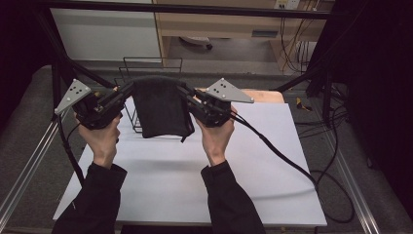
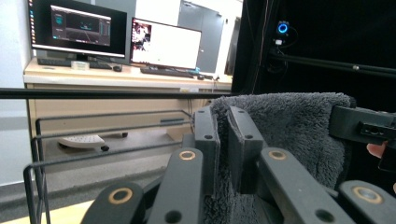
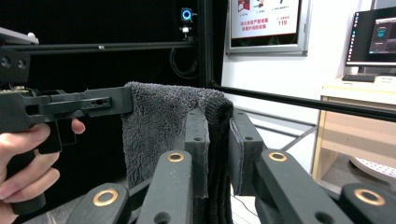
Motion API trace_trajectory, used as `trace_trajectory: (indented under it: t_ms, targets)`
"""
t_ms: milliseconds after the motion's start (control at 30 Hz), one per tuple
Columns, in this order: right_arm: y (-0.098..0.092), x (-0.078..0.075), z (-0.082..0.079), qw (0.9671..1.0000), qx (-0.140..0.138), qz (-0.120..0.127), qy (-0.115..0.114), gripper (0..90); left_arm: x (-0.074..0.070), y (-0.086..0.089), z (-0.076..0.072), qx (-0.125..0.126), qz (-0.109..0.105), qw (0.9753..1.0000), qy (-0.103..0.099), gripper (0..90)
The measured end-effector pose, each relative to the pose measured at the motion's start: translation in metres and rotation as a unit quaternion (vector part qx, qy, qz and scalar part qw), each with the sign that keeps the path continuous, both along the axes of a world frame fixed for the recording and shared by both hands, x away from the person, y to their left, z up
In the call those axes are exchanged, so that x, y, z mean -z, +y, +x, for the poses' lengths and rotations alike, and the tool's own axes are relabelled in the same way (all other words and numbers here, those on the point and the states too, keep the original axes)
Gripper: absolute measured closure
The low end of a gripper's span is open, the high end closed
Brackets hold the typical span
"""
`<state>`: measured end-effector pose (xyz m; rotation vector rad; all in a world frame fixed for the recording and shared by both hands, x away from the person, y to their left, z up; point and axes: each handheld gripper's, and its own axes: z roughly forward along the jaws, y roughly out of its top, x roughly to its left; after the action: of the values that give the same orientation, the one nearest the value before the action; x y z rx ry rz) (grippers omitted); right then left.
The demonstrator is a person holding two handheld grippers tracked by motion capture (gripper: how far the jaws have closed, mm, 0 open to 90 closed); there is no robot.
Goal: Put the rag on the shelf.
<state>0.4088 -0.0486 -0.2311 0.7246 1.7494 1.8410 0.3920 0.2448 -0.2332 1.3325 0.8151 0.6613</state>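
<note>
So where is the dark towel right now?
In the high view the dark towel hangs centre, stretched between left claw and right claw, in front of the wire rack.

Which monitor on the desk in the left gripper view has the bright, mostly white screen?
The right-hand monitor; the left monitor beside it shows a dark screen.

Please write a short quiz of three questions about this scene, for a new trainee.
1. True or false: the dark towel lies flat on the white table.
2. What stands behind the towel? A) a wire rack B) a bucket C) a box
3. Which tongs grip the towel's upper edge?

Key:
1. False. It hangs in the air, stretched between the tongs.
2. A, the wire rack.
3. Both: the left tongs hold one top corner, the right tongs the other, jaws closed on the cloth.
</note>
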Motion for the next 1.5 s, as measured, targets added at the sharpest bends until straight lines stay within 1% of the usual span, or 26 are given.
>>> trace_trajectory:
  t_ms: [100,267,333,433,600,800,1100,1300,1367,1500]
  targets:
    - [0.001,-0.003,0.003,1.0,0.0,0.001,-0.005,80.3,-0.003,0.0,0.002,-0.004,0.0,1.0,-0.007,82.9]
    - [0.005,-0.009,0.008,0.9998,0.003,-0.005,-0.02,80.3,-0.007,0.002,0.005,-0.009,-0.008,0.9999,-0.011,82.9]
    - [0.007,-0.012,0.009,0.9997,0.004,-0.009,-0.024,80.3,-0.009,0.003,0.007,-0.009,-0.013,0.9998,-0.011,83.0]
    - [0.009,-0.015,0.011,0.9997,0.005,-0.008,-0.025,80.3,-0.013,0.004,0.007,-0.011,-0.013,0.9997,-0.015,83.0]
    - [0.01,-0.024,0.014,0.9996,0.003,-0.001,-0.026,80.3,-0.022,0.006,0.009,-0.011,-0.015,0.9996,-0.022,83.1]
    - [0.013,-0.037,0.017,0.9992,0.002,-0.001,-0.04,80.3,-0.033,0.009,0.011,-0.018,-0.017,0.9991,-0.033,83.1]
    - [0.019,-0.053,0.023,0.9987,0.002,-0.003,-0.051,80.2,-0.048,0.014,0.019,-0.027,-0.028,0.9984,-0.041,83.1]
    - [0.021,-0.063,0.032,0.9985,0.004,0.001,-0.054,80.2,-0.06,0.014,0.027,-0.034,-0.024,0.9981,-0.046,83.2]
    - [0.022,-0.066,0.035,0.9985,0.005,0.001,-0.055,80.3,-0.064,0.015,0.03,-0.034,-0.028,0.998,-0.046,83.2]
    - [0.024,-0.074,0.04,0.9981,0.009,-0.002,-0.061,80.2,-0.071,0.015,0.036,-0.036,-0.028,0.9978,-0.047,83.2]
